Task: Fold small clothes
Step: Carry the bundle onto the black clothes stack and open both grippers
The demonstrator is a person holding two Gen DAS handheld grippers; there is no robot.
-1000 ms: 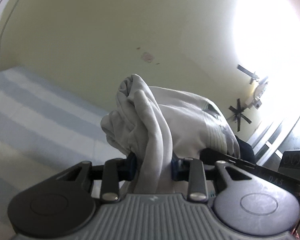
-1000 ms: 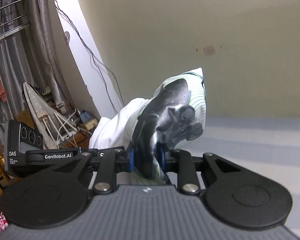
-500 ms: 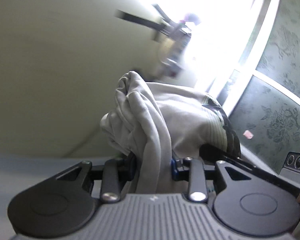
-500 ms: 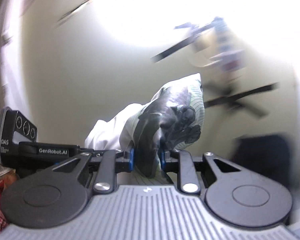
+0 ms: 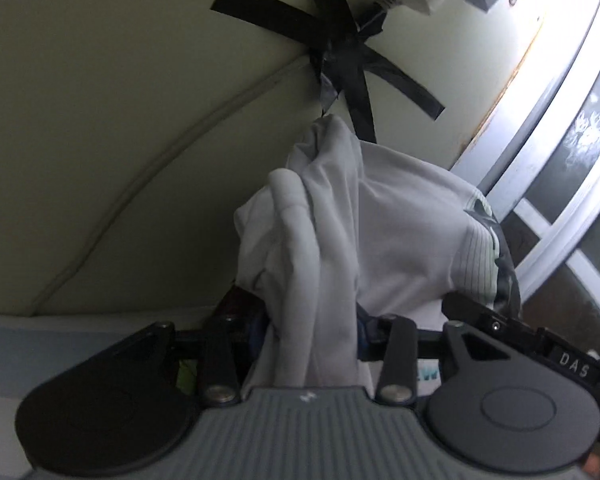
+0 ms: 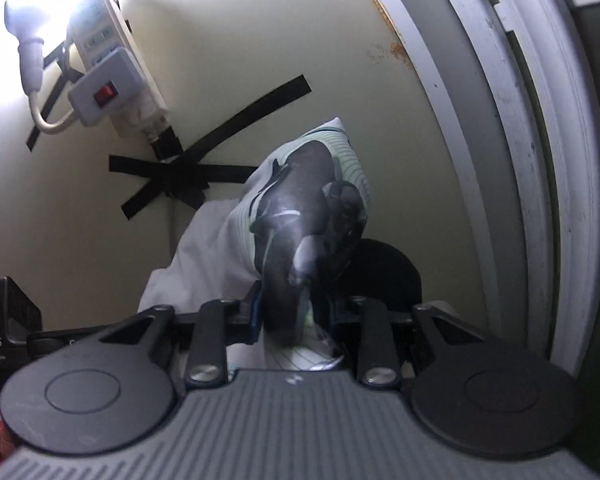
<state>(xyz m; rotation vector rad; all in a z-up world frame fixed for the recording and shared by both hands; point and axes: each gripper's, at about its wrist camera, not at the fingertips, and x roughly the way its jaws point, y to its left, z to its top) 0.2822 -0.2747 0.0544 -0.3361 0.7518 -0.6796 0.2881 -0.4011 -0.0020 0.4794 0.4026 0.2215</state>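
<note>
A small white garment with thin green stripes and a dark print hangs between my two grippers, lifted in the air. My left gripper is shut on a bunched white edge of it. My right gripper is shut on the part with the dark print. The right gripper's black body shows at the lower right of the left wrist view; the left gripper's body shows at the far left of the right wrist view. Both cameras point up at the wall.
A pale wall carries black tape strips and a white cable. A power strip with a red switch and a bright lamp are taped to it. A window frame runs down the right. A striped surface lies low left.
Both grippers have lifted and swung right with the garment still held. The views went from the striped bed and plain wall to the taped wall, power strip and window frame.
</note>
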